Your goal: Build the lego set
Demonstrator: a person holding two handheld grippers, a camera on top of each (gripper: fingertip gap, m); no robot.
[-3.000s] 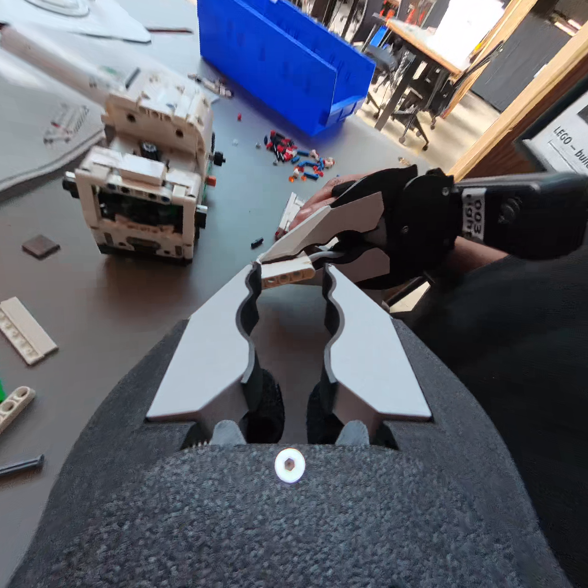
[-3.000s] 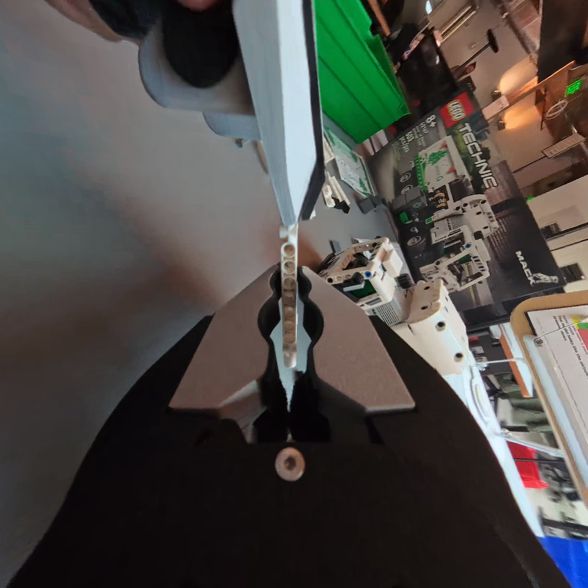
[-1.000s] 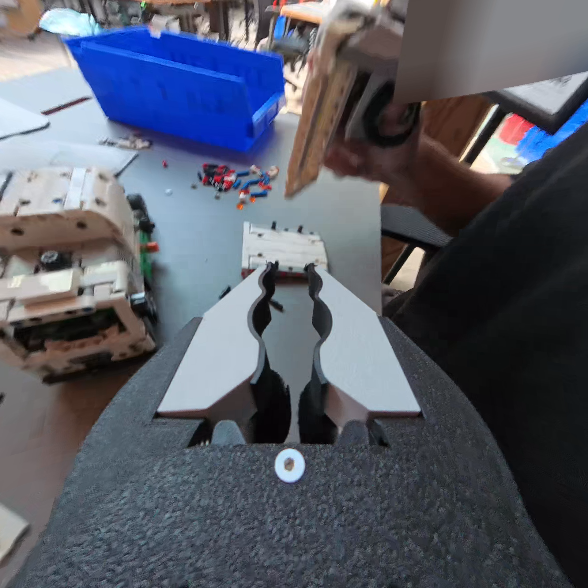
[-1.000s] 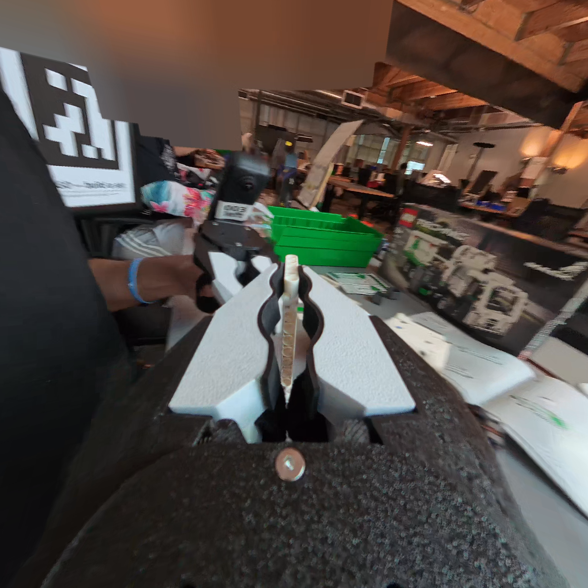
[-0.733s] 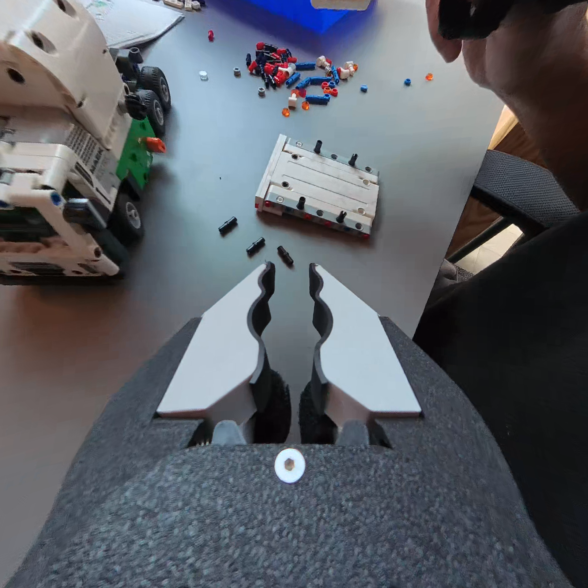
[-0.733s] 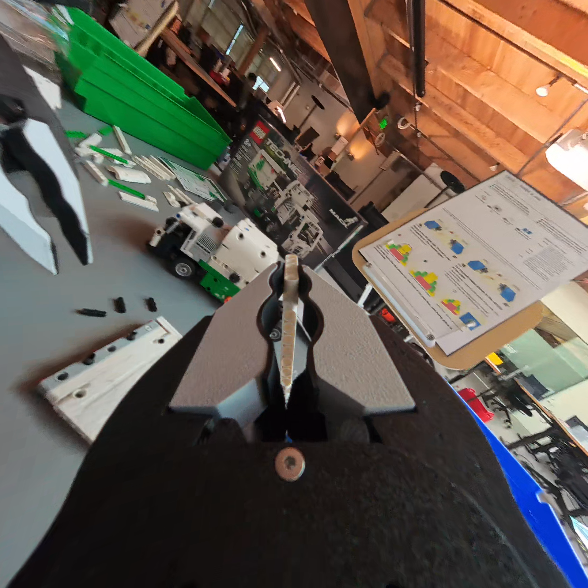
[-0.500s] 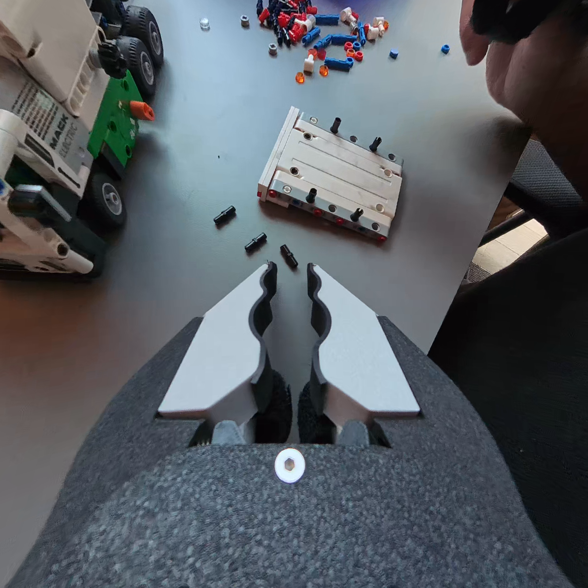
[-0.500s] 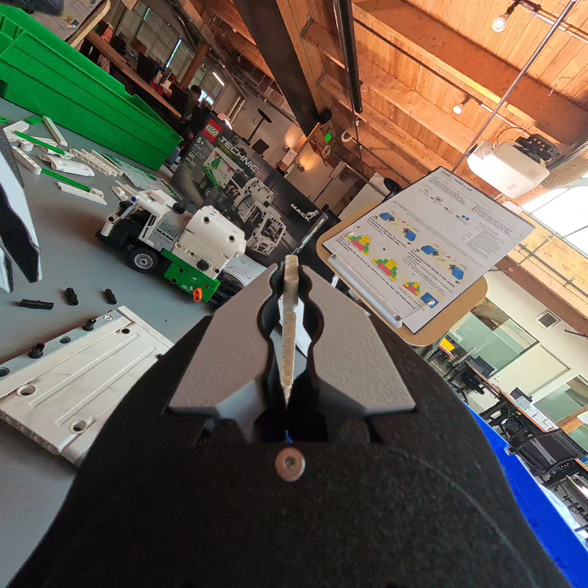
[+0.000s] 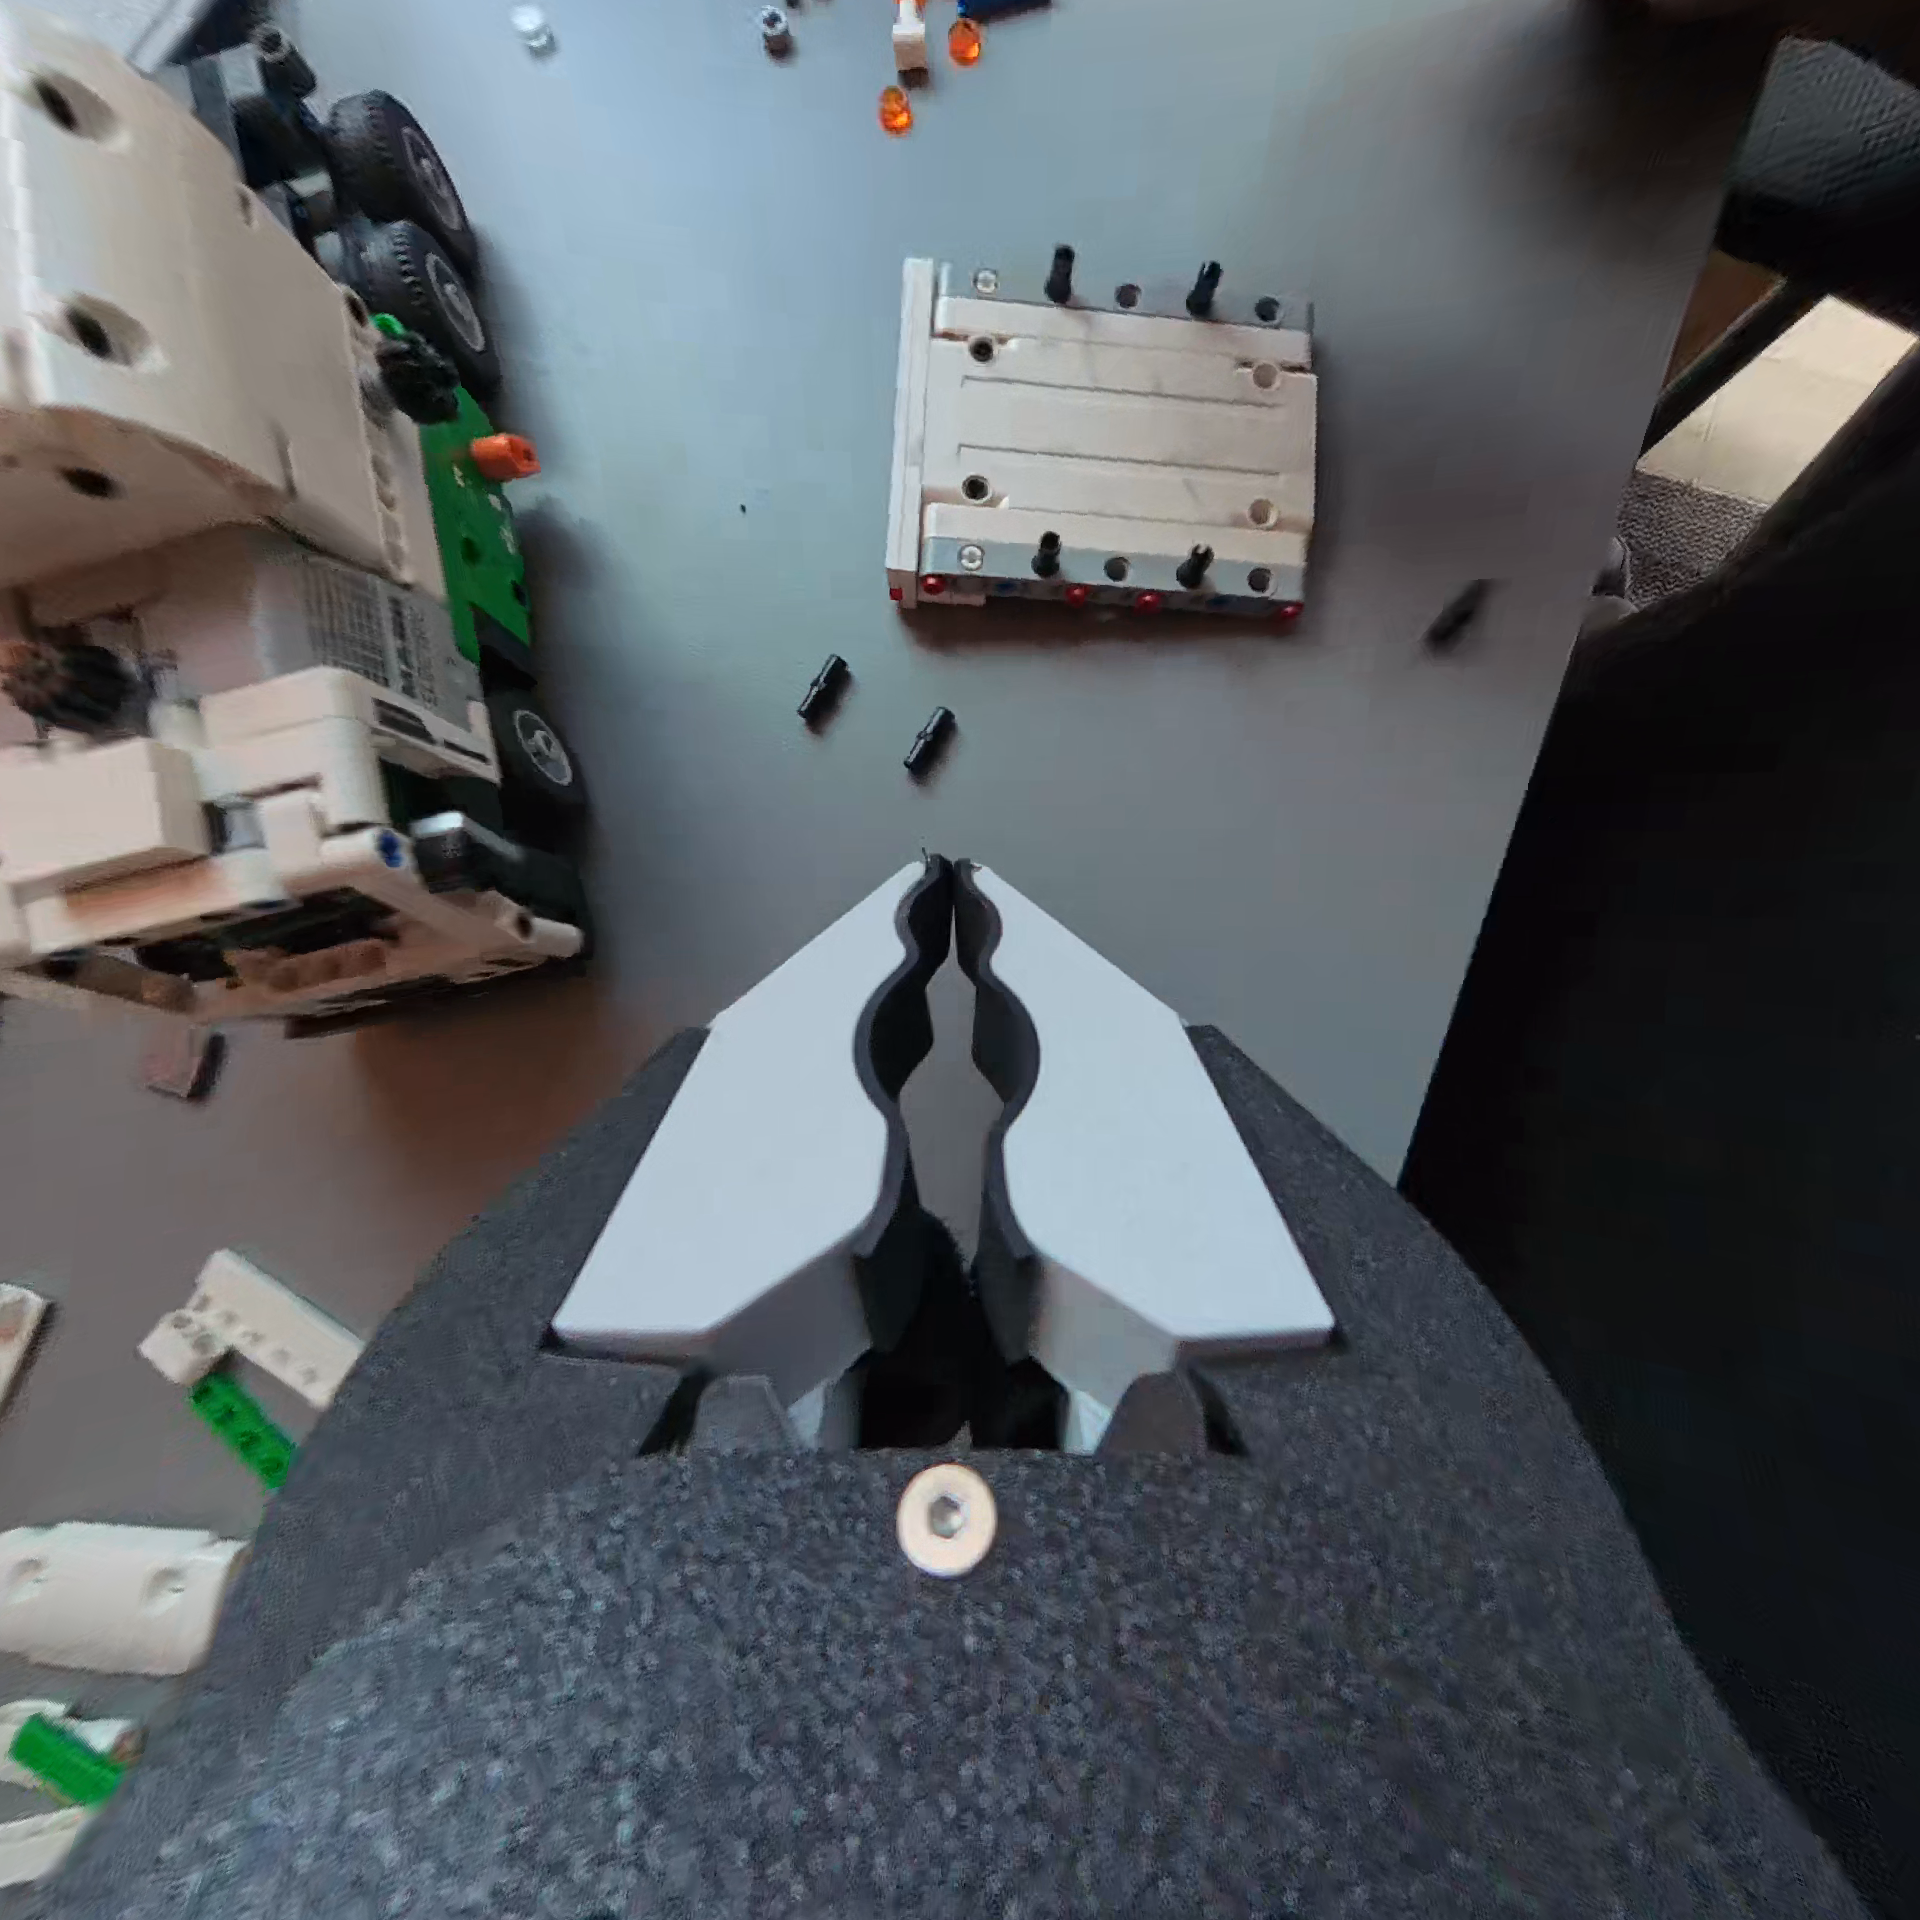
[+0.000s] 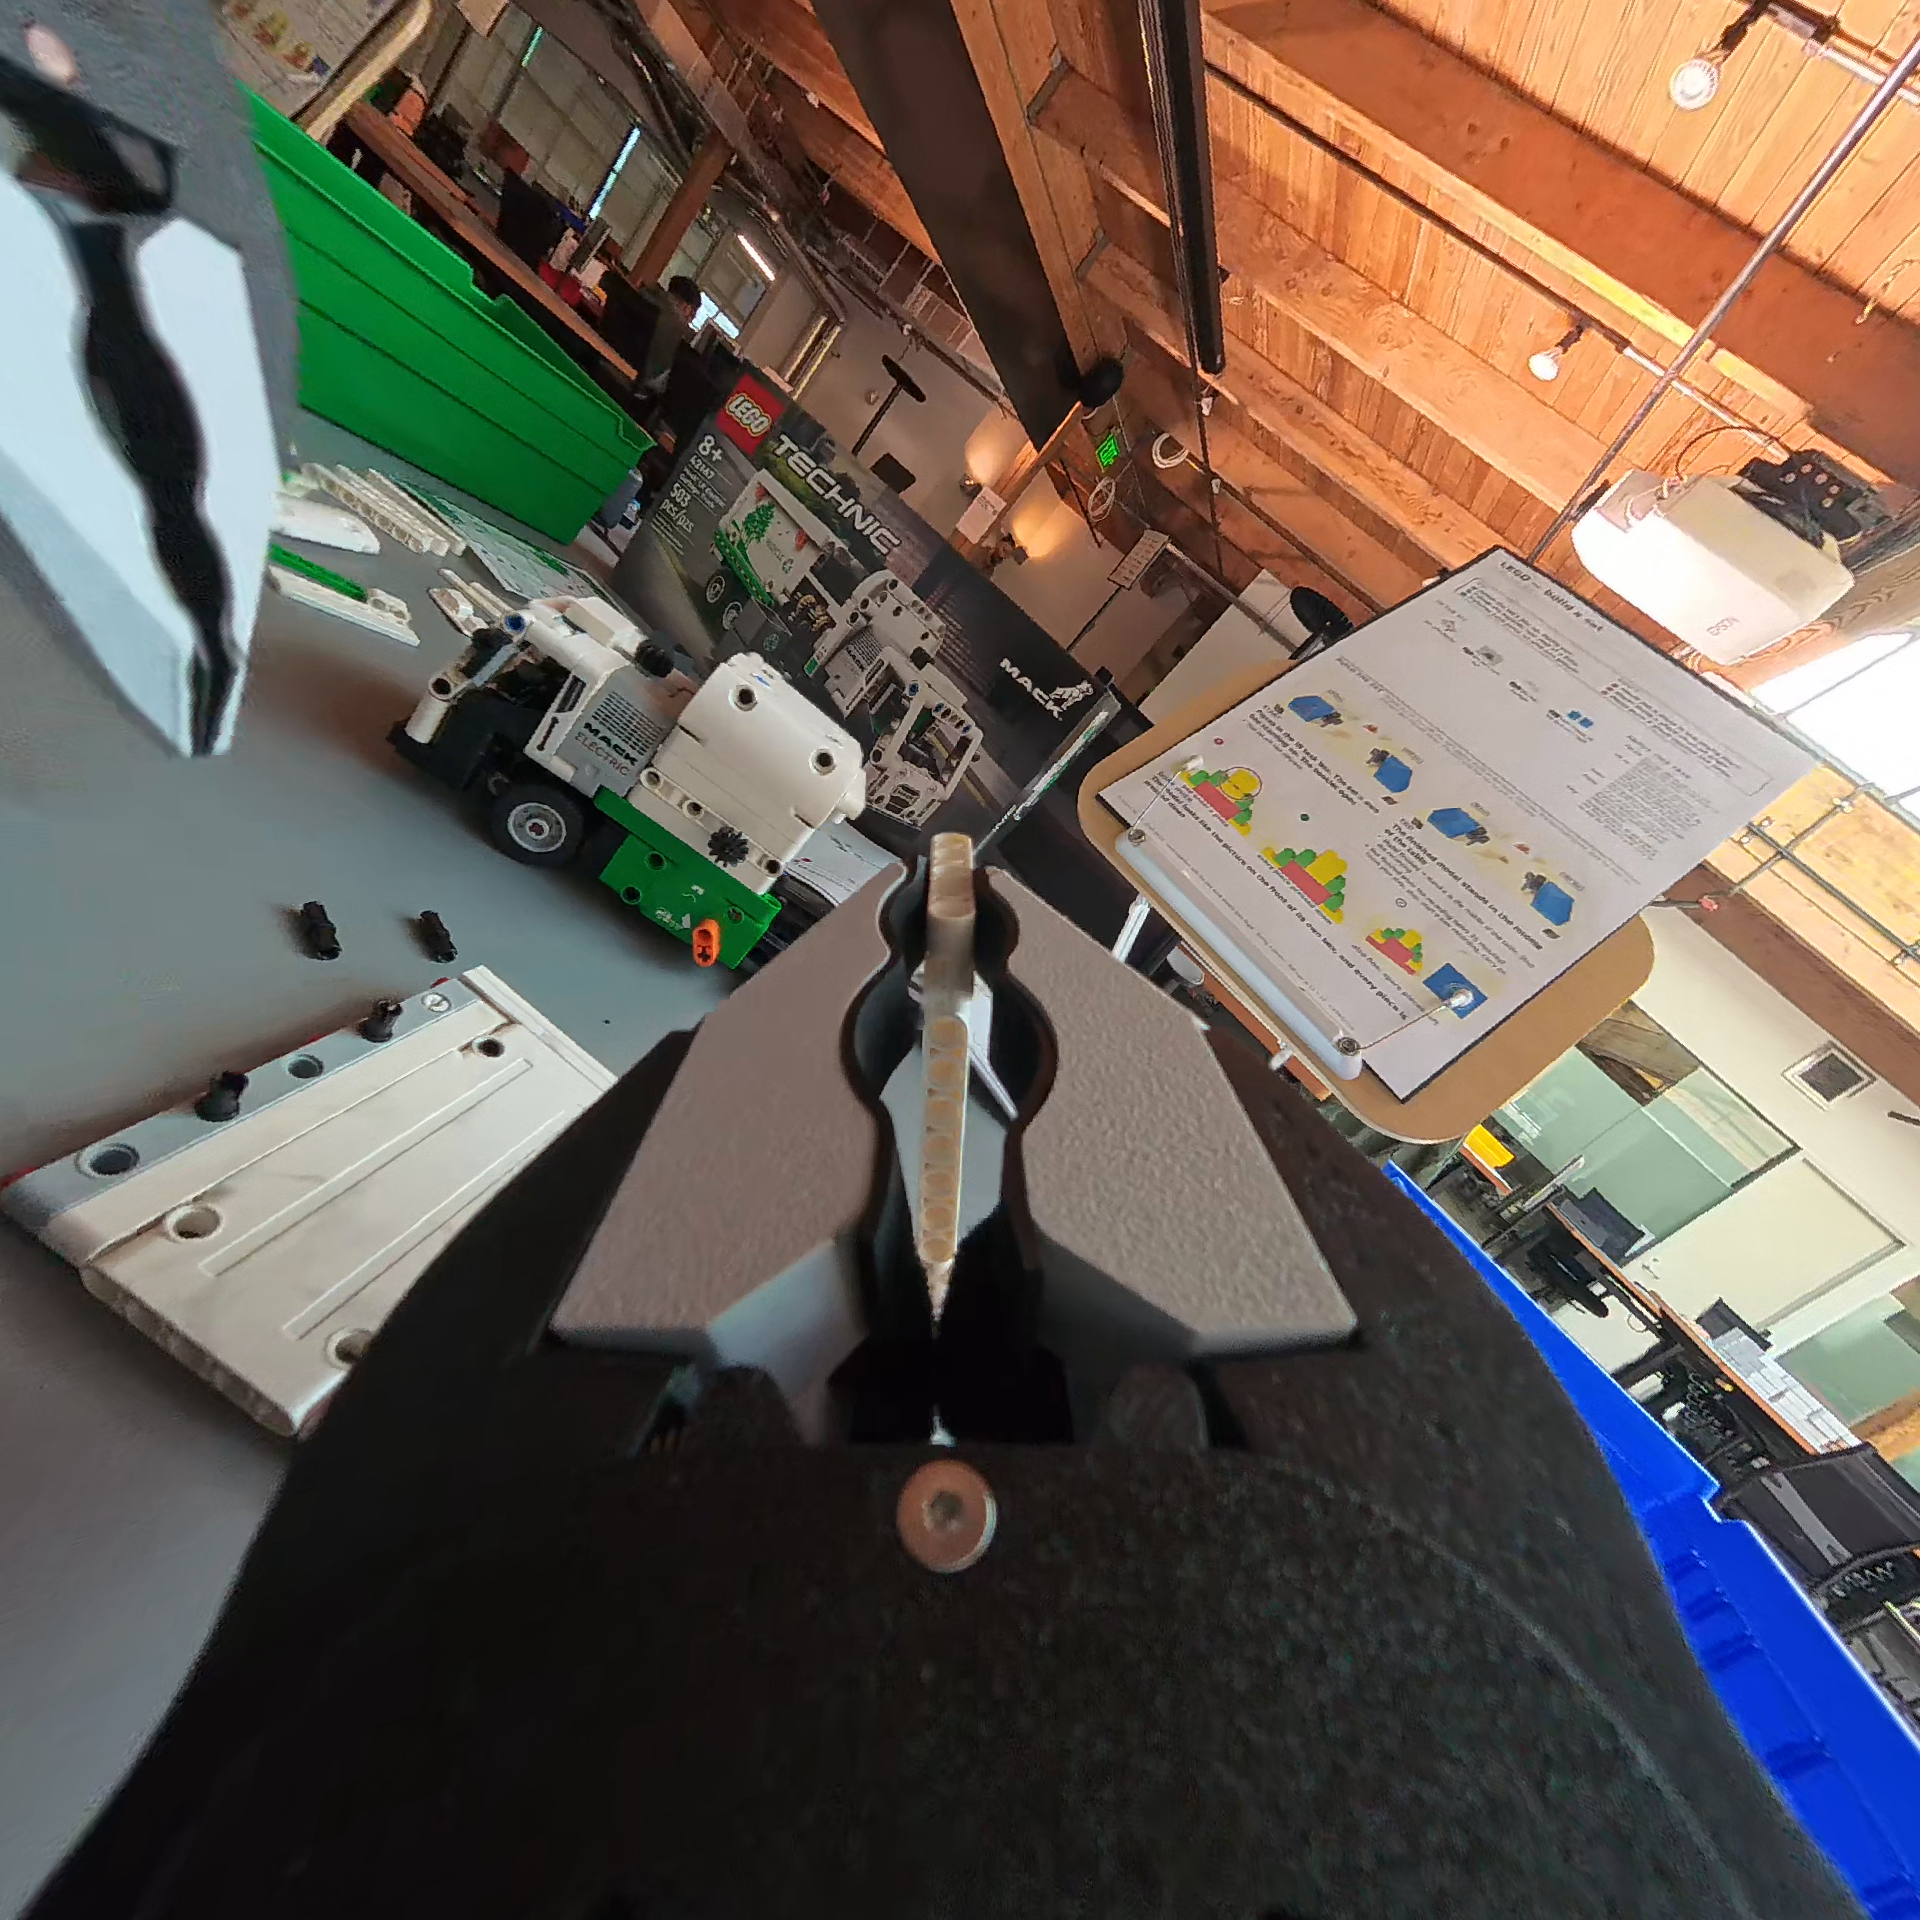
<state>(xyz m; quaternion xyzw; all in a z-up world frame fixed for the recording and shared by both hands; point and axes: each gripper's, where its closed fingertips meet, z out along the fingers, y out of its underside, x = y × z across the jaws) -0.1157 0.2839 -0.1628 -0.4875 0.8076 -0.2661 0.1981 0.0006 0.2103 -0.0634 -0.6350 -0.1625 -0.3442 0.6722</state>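
Note:
My left gripper [image 9: 940,868] is shut, its tips touching with nothing between them, low over the grey table [image 9: 1143,883]. Two black pins [image 9: 824,688] [image 9: 928,740] lie just ahead of it, and a blurred third pin [image 9: 1455,621] shows near the table's right edge. Beyond them lies a white panel [image 9: 1112,447] with black pins standing in it. My right gripper [image 10: 948,883] is shut on a cream beam with holes [image 10: 951,1039], held edge-on above the table. The left gripper also shows in the right wrist view [image 10: 156,416], at the upper left.
A white and green toy truck [image 9: 208,623] stands left of the panel and also shows in the right wrist view [image 10: 644,748]. Small loose pieces [image 9: 904,62] lie at the far side, white and green parts [image 9: 239,1351] at the near left. Green bins [image 10: 416,343], a printed box [image 10: 831,582], a clipboard [image 10: 1403,831] and a blue bin [image 10: 1714,1558] surround the table. The gap from one gripper's tips to the other's is roughly 15 cm.
My left jaws came together on air; the black pin that lay at their tips is gone from there and a blurred pin shows off to the right. My right gripper still holds the beam.

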